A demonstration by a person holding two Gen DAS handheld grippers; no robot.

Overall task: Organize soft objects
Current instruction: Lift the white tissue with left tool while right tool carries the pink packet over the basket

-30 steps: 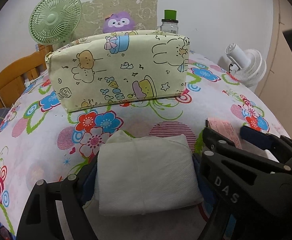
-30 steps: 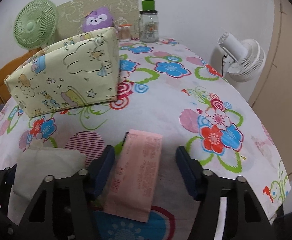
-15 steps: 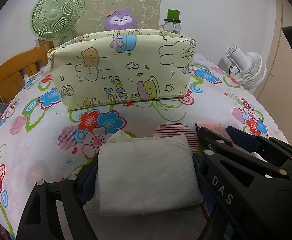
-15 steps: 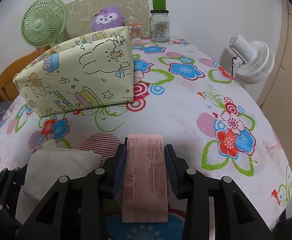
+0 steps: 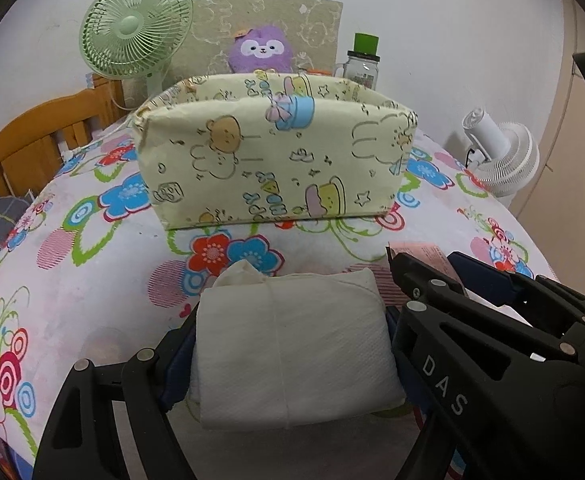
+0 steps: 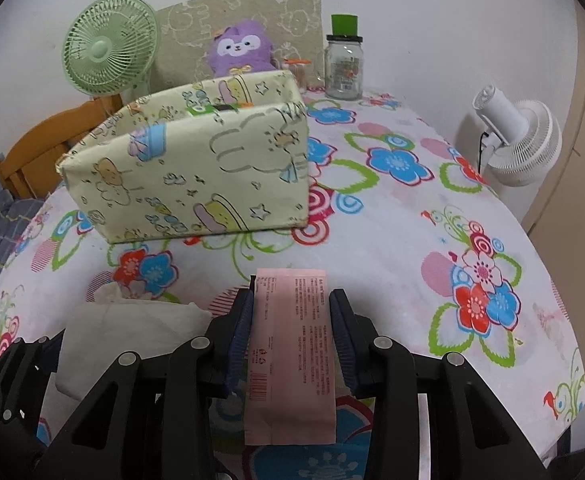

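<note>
The left gripper [image 5: 292,344] clamps a white tissue pack [image 5: 292,352] between widely spread jaws, in front of the fabric bin [image 5: 276,164]. Just right of that pack, the right gripper [image 6: 290,336] is closed tight on a pink packet [image 6: 292,356], also in front of the bin, on the floral cloth [image 6: 392,232].

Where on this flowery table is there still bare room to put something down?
The widest bare stretch of the floral tablecloth runs right of the yellow cartoon-print fabric box, back toward the green-lidded glass jar. A smaller patch lies left of the box. The back edge is crowded: green fan, purple plush toy, jar.
</note>
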